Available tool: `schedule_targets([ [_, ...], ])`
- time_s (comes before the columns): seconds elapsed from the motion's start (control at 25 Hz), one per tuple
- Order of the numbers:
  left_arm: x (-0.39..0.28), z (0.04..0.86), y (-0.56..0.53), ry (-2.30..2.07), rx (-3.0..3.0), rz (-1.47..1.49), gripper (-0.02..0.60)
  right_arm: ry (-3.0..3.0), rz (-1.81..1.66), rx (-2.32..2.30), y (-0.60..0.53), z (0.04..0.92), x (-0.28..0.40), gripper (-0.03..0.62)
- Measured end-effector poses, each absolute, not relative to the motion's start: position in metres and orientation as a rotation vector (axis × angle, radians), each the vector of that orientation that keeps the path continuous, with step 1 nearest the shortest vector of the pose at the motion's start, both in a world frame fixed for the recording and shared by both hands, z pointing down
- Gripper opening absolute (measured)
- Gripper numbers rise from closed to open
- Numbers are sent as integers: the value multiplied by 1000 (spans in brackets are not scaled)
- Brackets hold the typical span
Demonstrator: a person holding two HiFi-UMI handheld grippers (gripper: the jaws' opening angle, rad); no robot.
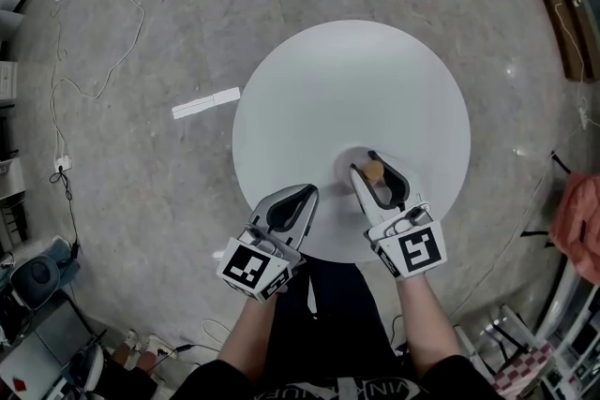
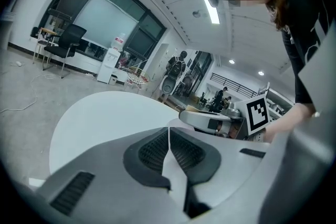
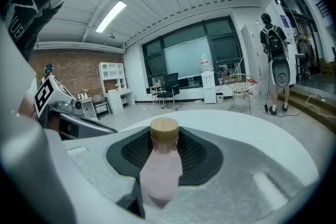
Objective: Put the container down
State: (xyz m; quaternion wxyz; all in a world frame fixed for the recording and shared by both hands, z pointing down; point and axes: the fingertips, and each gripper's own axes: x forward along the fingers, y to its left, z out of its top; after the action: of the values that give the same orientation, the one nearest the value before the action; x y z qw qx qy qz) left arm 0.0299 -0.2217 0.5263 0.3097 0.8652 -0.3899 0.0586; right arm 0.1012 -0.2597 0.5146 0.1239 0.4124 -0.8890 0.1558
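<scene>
1. Container (image 3: 160, 165): a small pink bottle with a wooden cap. It sits between the jaws of the right gripper (image 1: 370, 166), whose ribbed pads press on its sides at a middling width.
2. Long axis: the bottle runs along the jaws, not across them. Its cap points out past the tips, away from the person, and its base points back toward the hand.
3. Place: in the head view the bottle hangs over the near part of the round white table (image 1: 347, 80), just inside the edge closest to the person. A soft shadow lies under it. I cannot tell whether any part touches the tabletop.
4. Left gripper (image 1: 307, 192): its jaws are closed together with nothing between them. It rests at the near rim of the table, just beside the right one and clear of the bottle.
5. Judgement: the setting down belongs to the right hand alone. Because the bottle lies cap-forward along the jaws, lowering it as held would probably lay it on its side; standing it up would need the hand tipped first.
</scene>
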Motion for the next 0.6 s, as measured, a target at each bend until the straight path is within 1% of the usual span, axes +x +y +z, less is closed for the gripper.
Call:
schedule_targets([
  [0.28,23,533,-217,-1013,2276,145,15,-2588,384,1176,-262,517,84,138],
  [0.6,29,537,-214,-983,2279,142,15,-2597,309,1170,-262,516,83,138],
])
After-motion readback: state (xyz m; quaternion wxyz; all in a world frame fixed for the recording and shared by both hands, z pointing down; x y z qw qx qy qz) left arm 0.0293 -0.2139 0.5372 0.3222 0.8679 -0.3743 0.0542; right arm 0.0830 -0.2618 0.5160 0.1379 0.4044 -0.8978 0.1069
